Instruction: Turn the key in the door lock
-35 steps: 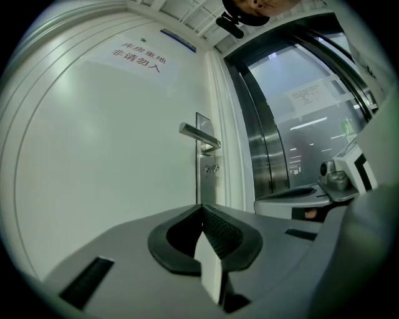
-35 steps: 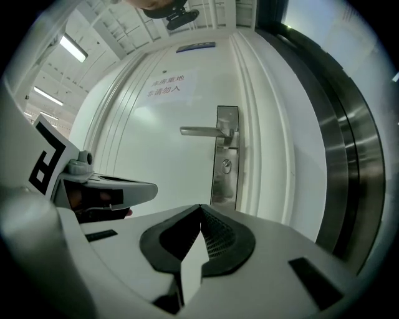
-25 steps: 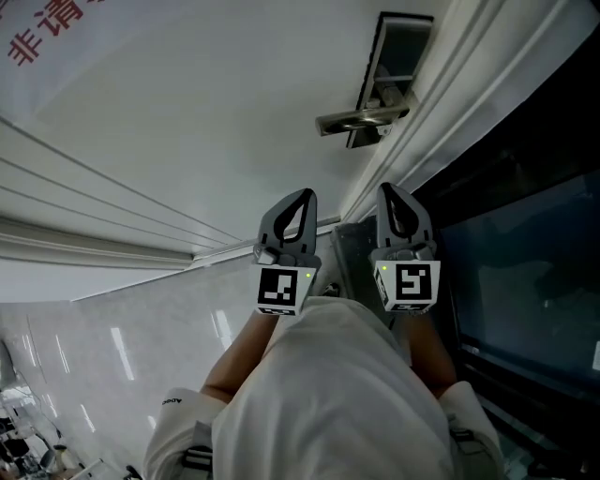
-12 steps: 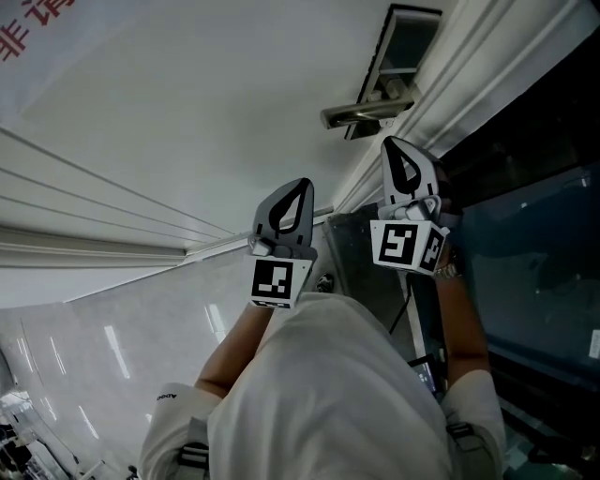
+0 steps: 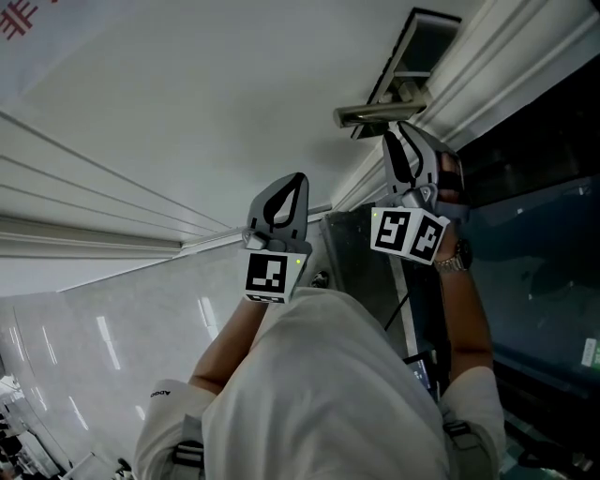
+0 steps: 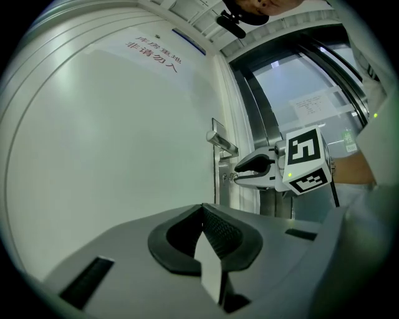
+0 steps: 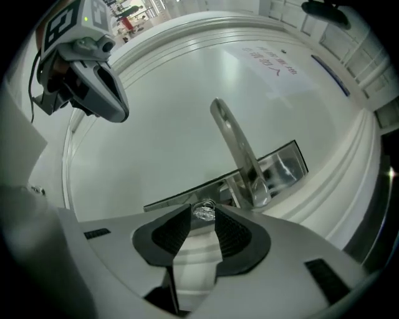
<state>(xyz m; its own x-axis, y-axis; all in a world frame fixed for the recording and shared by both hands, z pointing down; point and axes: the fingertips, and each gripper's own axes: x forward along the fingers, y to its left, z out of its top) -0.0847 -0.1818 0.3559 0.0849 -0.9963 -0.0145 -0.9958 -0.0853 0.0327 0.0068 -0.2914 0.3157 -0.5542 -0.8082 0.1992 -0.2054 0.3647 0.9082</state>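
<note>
The key (image 7: 204,210), mid-frame under the door handle (image 7: 237,149), sits between the right gripper's (image 7: 202,216) half-parted jaws, which have just been opening and seemingly let it go, so the turn is likely done and backing straight off comes next, while the left gripper (image 6: 202,210) stays out of it, closed and empty.

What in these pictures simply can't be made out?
- Key: the right gripper view shows only its head; the right gripper, whose jaws have just been opening around it, hides the blade.
- Red door lettering: head view, cut off by the top-left edge.
- Paper notice on the glass: left gripper view, print too small.
</note>
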